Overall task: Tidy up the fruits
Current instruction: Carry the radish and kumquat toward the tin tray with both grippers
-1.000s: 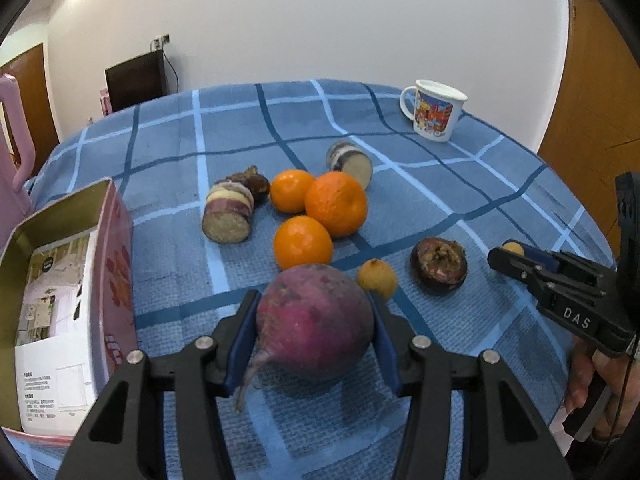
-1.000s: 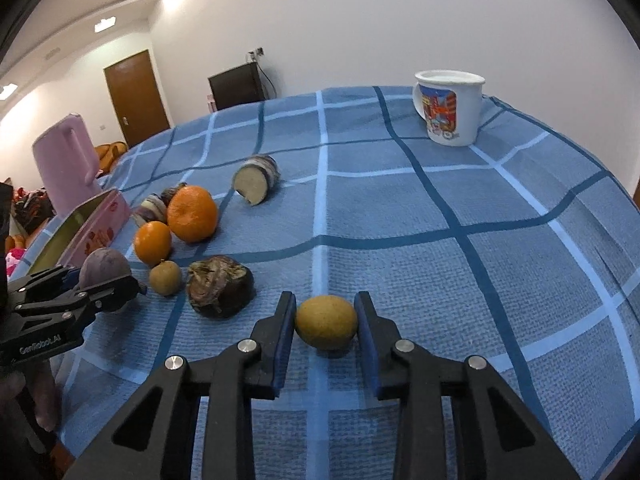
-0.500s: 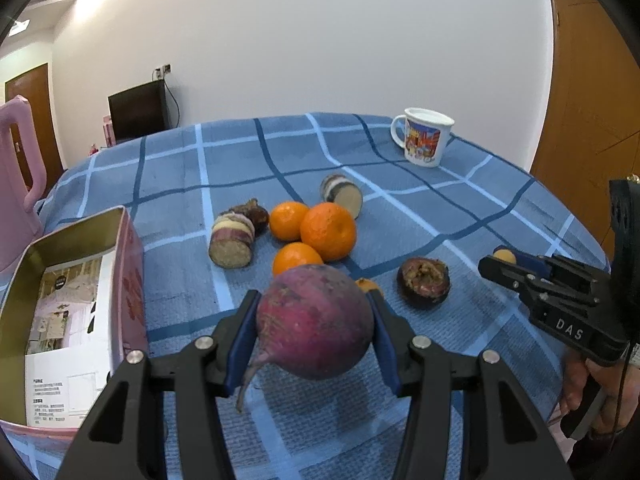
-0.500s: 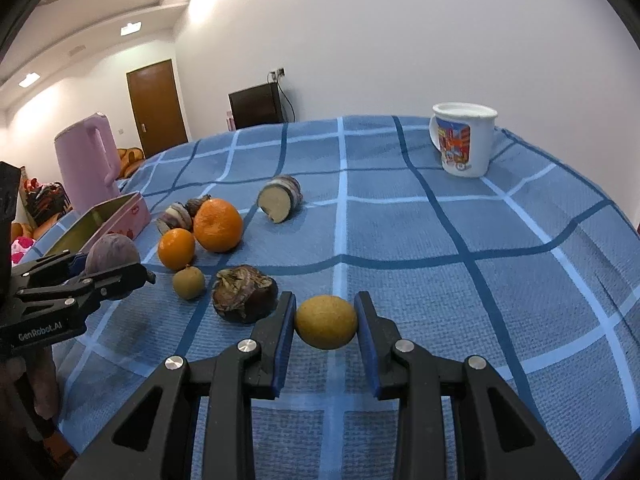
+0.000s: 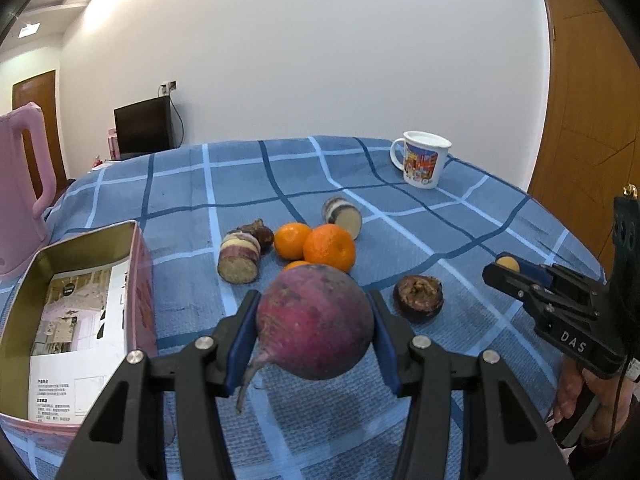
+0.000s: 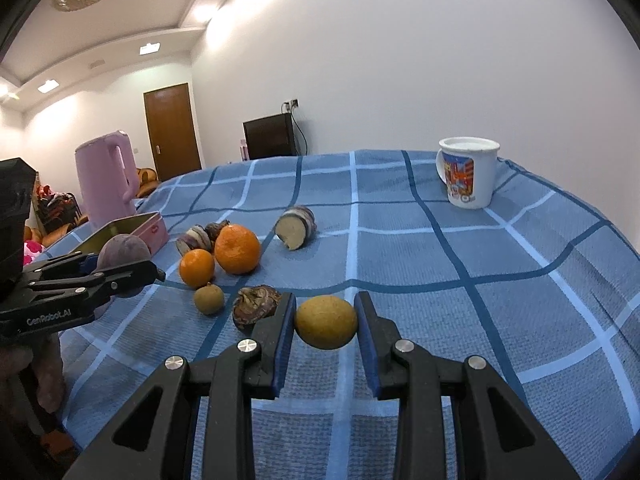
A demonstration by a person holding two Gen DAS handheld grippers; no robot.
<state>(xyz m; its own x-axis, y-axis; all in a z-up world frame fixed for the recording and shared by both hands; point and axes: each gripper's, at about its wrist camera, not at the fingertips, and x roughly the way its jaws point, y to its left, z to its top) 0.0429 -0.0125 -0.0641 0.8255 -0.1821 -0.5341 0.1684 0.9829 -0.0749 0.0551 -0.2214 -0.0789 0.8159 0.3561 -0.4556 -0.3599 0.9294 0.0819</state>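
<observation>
Both grippers have lifted since a second ago, their loads now clear of the blue checked tablecloth (image 5: pixel 460 216). Left gripper (image 5: pixel 314 332) pinches the round purple-red beet (image 5: pixel 316 320), its root tail hanging at seven o'clock. Right gripper (image 6: pixel 325 326) is pressed tight on the small yellow-brown round fruit (image 6: pixel 326 322). An open gold-lined pink tin box (image 5: pixel 132 264) sits at nine o'clock from the beet; three oranges (image 5: pixel 330 248) lie at twelve, a white printed mug (image 5: pixel 422 160) toward one o'clock.
</observation>
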